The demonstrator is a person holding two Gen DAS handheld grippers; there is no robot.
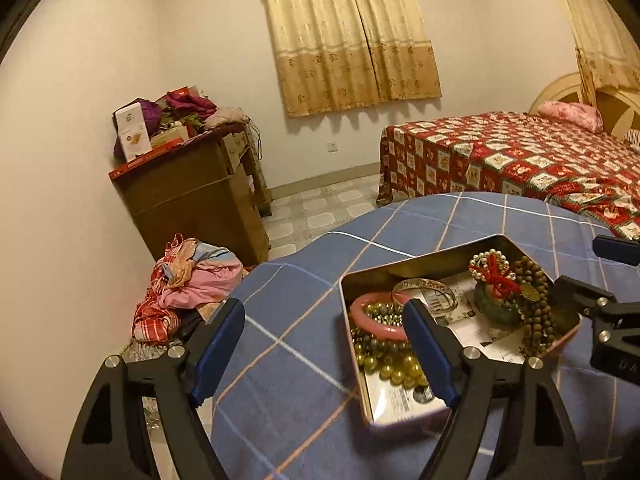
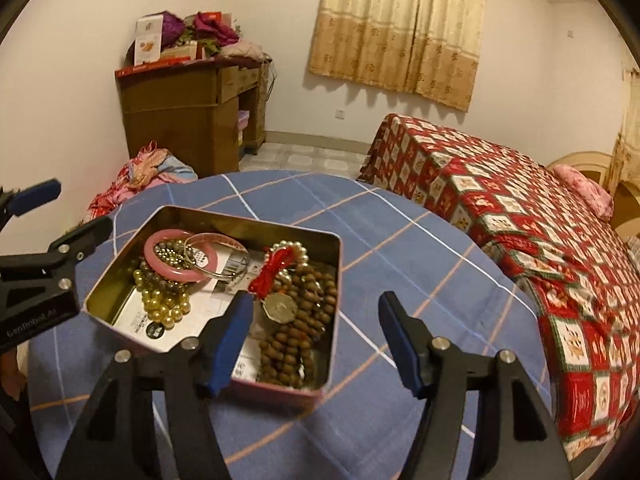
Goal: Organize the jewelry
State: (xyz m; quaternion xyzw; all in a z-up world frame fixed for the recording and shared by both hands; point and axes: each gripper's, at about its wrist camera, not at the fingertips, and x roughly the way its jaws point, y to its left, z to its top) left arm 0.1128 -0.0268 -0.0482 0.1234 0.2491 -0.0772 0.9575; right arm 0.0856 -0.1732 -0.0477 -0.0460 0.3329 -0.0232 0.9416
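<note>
An open metal tin [image 1: 352, 280] [image 2: 116, 268] sits on a blue checked tablecloth [image 1: 304, 280] [image 2: 400, 248]. In it lie a pink bangle [image 1: 380, 334] [image 2: 160, 268], a silver bangle [image 1: 424, 284] [image 2: 228, 274], yellow-green bead strands [image 1: 396, 368] [image 2: 164, 304], brown wooden beads [image 1: 536, 300] [image 2: 296, 320] and a pearl piece with a red tassel [image 1: 494, 270] [image 2: 276, 264]. My left gripper [image 1: 324, 320] is open and empty at the tin's left end. My right gripper [image 2: 316, 306] is open and empty over the tin's near right corner.
A bed with a red patterned cover [image 1: 520, 160] [image 2: 520, 216] stands to the right. A wooden cabinet piled with boxes and cloth [image 1: 192, 184] [image 2: 180, 112] stands at the back left, with a heap of clothes [image 1: 188, 284] [image 2: 140, 176] on the floor beside the table.
</note>
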